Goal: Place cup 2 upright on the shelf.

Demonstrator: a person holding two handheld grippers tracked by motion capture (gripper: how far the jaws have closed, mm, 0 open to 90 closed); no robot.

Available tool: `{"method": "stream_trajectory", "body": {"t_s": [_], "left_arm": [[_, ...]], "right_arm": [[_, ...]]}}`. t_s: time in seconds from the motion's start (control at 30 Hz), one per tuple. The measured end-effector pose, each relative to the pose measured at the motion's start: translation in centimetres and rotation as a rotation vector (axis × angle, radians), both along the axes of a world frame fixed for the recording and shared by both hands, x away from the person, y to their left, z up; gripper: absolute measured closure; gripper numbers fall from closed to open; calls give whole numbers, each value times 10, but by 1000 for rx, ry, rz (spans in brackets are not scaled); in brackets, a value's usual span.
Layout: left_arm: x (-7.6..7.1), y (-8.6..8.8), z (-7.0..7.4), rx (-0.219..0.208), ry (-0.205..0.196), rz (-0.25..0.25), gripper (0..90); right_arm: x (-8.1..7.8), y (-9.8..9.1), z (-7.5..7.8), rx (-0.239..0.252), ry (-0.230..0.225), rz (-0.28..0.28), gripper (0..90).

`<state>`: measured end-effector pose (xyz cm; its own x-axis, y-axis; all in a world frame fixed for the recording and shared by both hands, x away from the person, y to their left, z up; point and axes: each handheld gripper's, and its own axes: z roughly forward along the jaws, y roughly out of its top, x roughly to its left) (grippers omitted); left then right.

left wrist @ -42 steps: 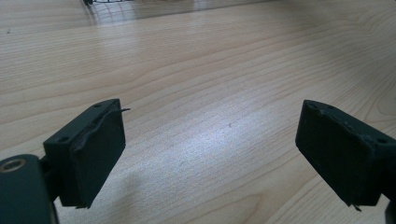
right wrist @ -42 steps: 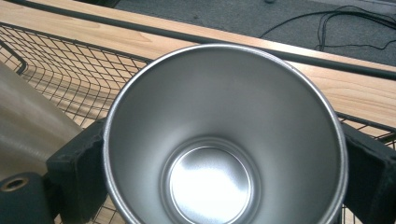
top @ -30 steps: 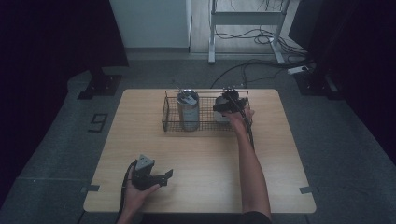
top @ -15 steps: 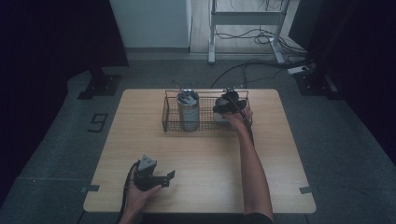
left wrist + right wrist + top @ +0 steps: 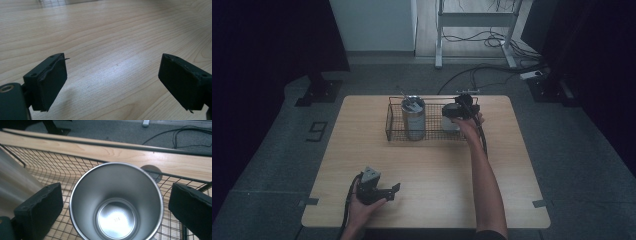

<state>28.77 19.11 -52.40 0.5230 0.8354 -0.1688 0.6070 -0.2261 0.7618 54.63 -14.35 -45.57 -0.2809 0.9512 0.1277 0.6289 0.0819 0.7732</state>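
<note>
My right claw hangs over a steel cup standing upright in the wire basket, mouth up, long axis vertical. The jaws have just been opening and now flank the rim on both sides without touching it. The cup's foot is cut off at the lower edge of the right gripper view. A taller steel tumbler stands to its left in the same basket. My left claw rests released, jaws wide, low over the wooden table.
</note>
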Motion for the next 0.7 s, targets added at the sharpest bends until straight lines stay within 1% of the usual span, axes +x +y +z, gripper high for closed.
{"method": "stream_trajectory", "body": {"t_s": [0.07,0.13,0.23,0.5,0.53,0.57,0.7], "left_arm": [[0,-1,0,1,0,-3,87],[-1,-3,0,5,1,-8,87],[-1,-4,0,7,-1,-13,87],[0,-4,-1,8,4,-10,87],[0,-4,-2,7,7,-9,87],[0,-4,-3,8,8,-10,87],[0,-5,-4,12,12,-13,87]], "right_arm": [[-1,-1,1,3,-5,-2,0],[-4,-2,6,6,-21,2,0],[-11,-3,9,5,-58,4,19],[-19,-9,10,2,-55,20,38],[-22,-10,10,-5,-61,31,58],[-24,-11,10,-4,-69,33,65],[-28,-14,9,11,-71,38,78]]}}
